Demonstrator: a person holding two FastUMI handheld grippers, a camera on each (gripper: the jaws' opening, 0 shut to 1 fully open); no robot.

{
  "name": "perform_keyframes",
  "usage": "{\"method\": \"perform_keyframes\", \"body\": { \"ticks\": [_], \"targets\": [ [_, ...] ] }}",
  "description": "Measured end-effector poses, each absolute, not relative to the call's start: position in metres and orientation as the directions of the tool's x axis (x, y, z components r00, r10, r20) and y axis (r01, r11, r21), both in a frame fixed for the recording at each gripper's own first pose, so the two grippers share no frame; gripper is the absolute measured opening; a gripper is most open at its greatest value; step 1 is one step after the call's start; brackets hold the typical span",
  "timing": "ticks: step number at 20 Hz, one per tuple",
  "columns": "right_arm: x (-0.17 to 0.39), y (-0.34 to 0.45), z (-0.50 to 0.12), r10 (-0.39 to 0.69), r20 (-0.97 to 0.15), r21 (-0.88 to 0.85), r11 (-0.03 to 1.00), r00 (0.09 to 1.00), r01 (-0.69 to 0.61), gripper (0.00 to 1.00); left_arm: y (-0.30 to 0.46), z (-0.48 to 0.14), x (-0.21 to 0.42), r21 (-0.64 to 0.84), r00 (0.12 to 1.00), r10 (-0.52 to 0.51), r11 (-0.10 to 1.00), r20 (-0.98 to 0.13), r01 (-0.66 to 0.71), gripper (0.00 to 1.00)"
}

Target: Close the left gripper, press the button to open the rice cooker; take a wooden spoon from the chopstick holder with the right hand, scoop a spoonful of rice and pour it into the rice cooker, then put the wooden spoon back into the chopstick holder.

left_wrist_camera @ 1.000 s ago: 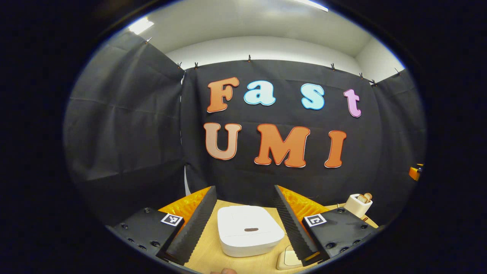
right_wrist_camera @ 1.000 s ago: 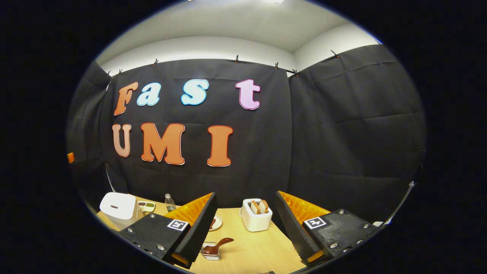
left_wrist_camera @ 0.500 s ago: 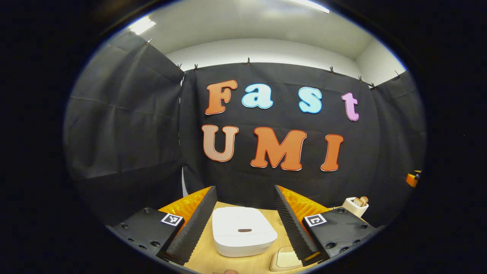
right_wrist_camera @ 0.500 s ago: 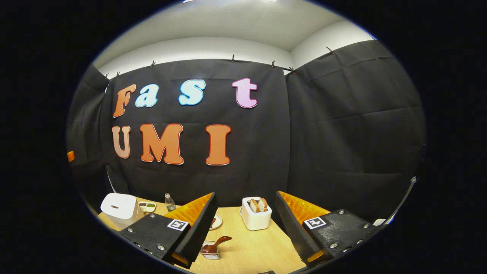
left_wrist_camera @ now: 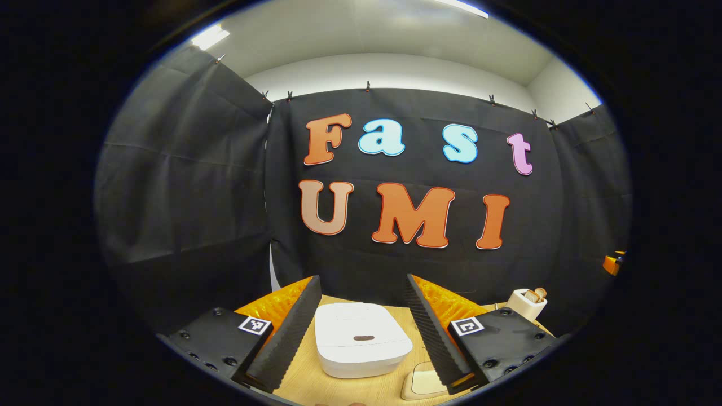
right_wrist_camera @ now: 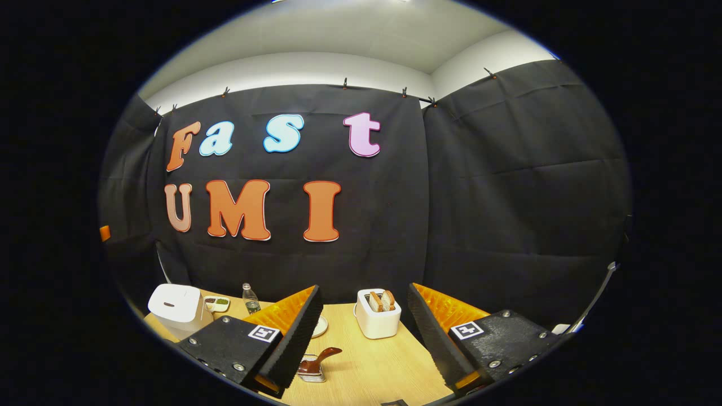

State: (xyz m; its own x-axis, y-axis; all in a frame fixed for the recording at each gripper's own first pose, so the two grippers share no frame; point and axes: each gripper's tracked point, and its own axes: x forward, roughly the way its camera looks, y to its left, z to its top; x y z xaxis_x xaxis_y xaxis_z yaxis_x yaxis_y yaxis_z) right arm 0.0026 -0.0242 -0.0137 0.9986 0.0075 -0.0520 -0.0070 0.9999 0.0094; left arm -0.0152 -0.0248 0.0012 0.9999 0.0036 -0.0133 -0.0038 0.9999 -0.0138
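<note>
The white rice cooker (left_wrist_camera: 361,338) stands on the wooden table with its lid down and a dark oval button (left_wrist_camera: 364,338) on top. My left gripper (left_wrist_camera: 362,281) is open, above and short of the cooker, which shows between its fingers. In the right gripper view the cooker (right_wrist_camera: 175,304) is at the far left. A brown wooden spoon (right_wrist_camera: 324,356) rests tilted in a small clear holder (right_wrist_camera: 311,372) on the table. My right gripper (right_wrist_camera: 364,288) is open and empty, with the spoon low beside its left finger.
A white toaster (right_wrist_camera: 378,313) holding bread slices stands mid-table, also the toaster (left_wrist_camera: 527,301) at far right. A small dish (right_wrist_camera: 217,304), a bottle (right_wrist_camera: 251,299) and a small plate (right_wrist_camera: 320,326) sit beyond. A cream square plate (left_wrist_camera: 420,383) lies right of the cooker.
Both views drifted slightly. The cooker slid a little left in the left gripper view, and the toaster and spoon rose a little in the right one. Both grippers stayed open.
</note>
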Motion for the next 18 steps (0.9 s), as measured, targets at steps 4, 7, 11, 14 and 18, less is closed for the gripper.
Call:
{"method": "perform_keyframes", "body": {
  "ticks": [4,7,11,14,18],
  "targets": [
    [0.003,-0.018,-0.010,0.014,-0.046,0.016,1.000,0.999,-0.013,0.95,-0.024,0.001,-0.015,0.003,1.000,0.004,1.000,-0.017,-0.004,1.00],
    [0.002,-0.016,-0.013,0.015,-0.052,0.017,1.000,0.999,-0.015,0.95,-0.023,0.001,-0.015,0.025,1.000,0.005,1.000,-0.016,-0.005,0.66],
    [0.003,-0.009,-0.011,0.022,-0.053,0.042,0.999,0.998,-0.020,0.95,-0.031,0.002,-0.016,0.048,0.999,-0.032,0.998,-0.021,0.033,0.09],
    [0.004,-0.005,-0.016,0.027,-0.063,0.045,0.999,0.998,-0.025,0.95,-0.033,-0.019,-0.006,0.042,0.998,-0.041,0.998,-0.052,0.043,0.08],
    [0.006,-0.001,-0.021,0.027,-0.083,0.036,0.999,0.996,-0.024,0.95,-0.043,-0.024,0.002,0.043,0.991,-0.087,0.995,-0.099,0.092,0.04]
  ]
}}
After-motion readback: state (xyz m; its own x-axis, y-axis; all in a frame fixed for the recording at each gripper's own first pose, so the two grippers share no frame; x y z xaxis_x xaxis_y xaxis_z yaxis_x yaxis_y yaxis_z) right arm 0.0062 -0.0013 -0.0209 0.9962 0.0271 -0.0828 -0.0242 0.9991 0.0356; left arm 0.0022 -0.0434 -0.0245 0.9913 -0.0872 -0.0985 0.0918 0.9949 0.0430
